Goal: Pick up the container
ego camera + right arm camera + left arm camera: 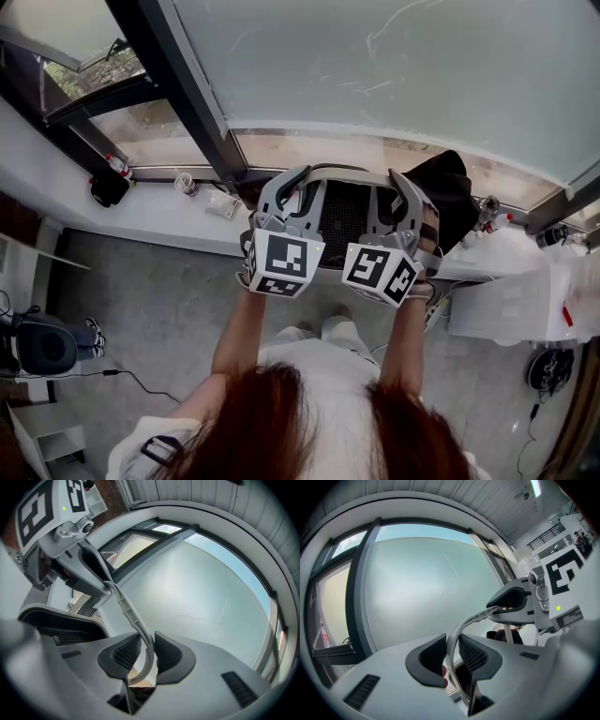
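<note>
Head view: the person holds 2 grippers side by side in front of a big frosted window (394, 66). The container (349, 208), with a pale grey rim and a dark mesh inside, hangs between them, clear of the white sill (150, 214) under it. The left gripper (277, 195) bites the rim on the container's left side and the right gripper (409, 199) bites it on the right. A small bottle with a red cap (117, 166) and a clear jar (186, 183) stand on the sill well off to the left. A dark bundle (452, 192) lies just right of the container.

Left gripper view: the jaws of the left gripper (451, 654) are clamped on the thin grey rim of the container (465, 624), 1 pad on each face. The rim arcs away to the right gripper (513, 604), which pinches its far end.

Right gripper view: the right gripper (147, 654) has its jaws pressed on the rim of the container (125, 610) in the same way. The rim curves up and left to the left gripper (96, 571)
</note>
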### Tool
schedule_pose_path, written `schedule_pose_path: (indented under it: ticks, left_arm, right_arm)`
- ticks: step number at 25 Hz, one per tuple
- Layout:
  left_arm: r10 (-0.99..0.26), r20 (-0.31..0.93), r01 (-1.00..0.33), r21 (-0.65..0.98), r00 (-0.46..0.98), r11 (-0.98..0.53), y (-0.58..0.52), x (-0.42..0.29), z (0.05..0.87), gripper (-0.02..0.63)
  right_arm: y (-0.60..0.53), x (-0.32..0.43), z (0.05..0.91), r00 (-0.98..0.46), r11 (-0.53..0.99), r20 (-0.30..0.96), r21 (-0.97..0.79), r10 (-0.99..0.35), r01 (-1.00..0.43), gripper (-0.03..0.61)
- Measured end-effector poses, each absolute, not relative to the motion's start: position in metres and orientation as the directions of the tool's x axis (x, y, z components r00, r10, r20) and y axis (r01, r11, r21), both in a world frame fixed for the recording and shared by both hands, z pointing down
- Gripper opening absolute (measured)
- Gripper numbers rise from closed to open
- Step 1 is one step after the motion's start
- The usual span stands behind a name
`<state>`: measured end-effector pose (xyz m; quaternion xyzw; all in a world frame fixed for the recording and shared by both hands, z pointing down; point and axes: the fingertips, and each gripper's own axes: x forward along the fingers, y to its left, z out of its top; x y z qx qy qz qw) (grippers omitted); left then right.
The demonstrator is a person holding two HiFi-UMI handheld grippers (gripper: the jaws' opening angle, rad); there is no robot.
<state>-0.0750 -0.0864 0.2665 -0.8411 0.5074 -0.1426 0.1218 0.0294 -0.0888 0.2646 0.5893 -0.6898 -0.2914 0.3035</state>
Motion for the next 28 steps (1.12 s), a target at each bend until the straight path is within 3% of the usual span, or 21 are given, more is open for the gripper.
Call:
schedule_pose_path:
  ticks: [28]
  left_arm:
    - [-0.849,0.055,-0.781,-0.364,0.526,-0.507,-0.02,-0.14,0.244,0.094]
  right_arm:
    - [-0.011,-0.036,0.245,-0.047,0.049,0.024,0.763,-0.999,-0.645,0.098]
